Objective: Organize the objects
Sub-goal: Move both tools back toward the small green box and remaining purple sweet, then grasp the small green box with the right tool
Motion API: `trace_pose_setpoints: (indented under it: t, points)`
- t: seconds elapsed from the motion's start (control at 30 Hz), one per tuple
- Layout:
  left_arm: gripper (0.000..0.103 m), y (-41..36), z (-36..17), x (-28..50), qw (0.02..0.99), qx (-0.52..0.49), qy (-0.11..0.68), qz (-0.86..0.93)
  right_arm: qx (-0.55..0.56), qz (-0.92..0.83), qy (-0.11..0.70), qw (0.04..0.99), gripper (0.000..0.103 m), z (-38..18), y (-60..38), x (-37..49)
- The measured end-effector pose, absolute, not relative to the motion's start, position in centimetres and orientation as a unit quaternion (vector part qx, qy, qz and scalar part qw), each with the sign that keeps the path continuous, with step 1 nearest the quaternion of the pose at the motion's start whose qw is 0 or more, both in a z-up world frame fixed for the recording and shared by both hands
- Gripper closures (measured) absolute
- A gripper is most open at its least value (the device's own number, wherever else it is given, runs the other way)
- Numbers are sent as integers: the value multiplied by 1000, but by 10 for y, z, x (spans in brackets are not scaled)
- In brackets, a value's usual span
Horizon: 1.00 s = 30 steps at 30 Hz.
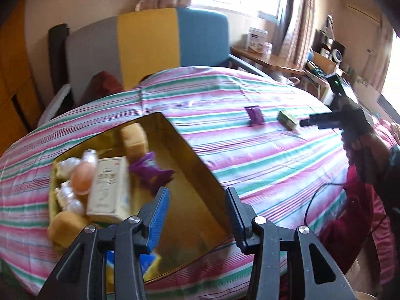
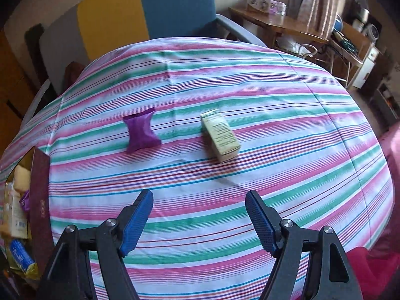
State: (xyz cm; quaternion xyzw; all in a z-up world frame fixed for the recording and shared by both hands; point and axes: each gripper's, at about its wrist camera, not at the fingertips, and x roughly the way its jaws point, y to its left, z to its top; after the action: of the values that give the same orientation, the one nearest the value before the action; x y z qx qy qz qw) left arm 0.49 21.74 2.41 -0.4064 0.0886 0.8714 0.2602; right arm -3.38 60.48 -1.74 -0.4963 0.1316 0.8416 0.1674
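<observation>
- The left gripper (image 1: 197,201) hangs over the near right part of an open box (image 1: 190,150) with a gold inside; its jaws stand wide apart and hold nothing.
- Ahead and to the left of that gripper, inside the box, lie a cream carton (image 1: 108,187), a purple wrapper (image 1: 150,172), an orange ball (image 1: 82,177), some white wrapped pieces (image 1: 66,195) and two tan buns (image 1: 135,137), crowded against the left wall.
- A blue and yellow packet (image 1: 150,265) shows just below the left gripper's left finger, partly hidden by it.
- The box sits on a striped cloth (image 2: 225,80) that covers the counter.
- The right gripper (image 2: 200,215) hovers above the cloth, jaws wide apart, nothing between them.
- Ahead of the right gripper and a little to its left lies a purple pouch (image 2: 141,133), flat on the cloth.
- Ahead and slightly right lies a green carton (image 2: 221,135) on its side, near the pouch but apart from it.
- The box's dark red wall (image 2: 41,200) stands at the far left of the right gripper, well apart from pouch and carton.
- From the left wrist view, the right gripper (image 1: 303,123) is far off to the right, its tips just beside the green carton (image 1: 287,120).
</observation>
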Motion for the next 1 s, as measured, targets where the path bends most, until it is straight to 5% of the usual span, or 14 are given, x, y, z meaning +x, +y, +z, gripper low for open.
trace_pose_setpoints:
  t: [0.53,0.6,0.67,1.0]
  points:
    - [57,266,15,-17,294,-437,98,844,-534,820,55,199,27,-61,651,-125]
    - [57,272,15,-21,297,-439,98,842,-539,818,50,194,35,-67,652,-132]
    - [57,278,15,-25,300,-440,99,841,-547,813,51,190,72,-73,653,-136]
    - [57,326,17,-51,330,-457,72,823,-553,817,49,157,73,-65,631,-98]
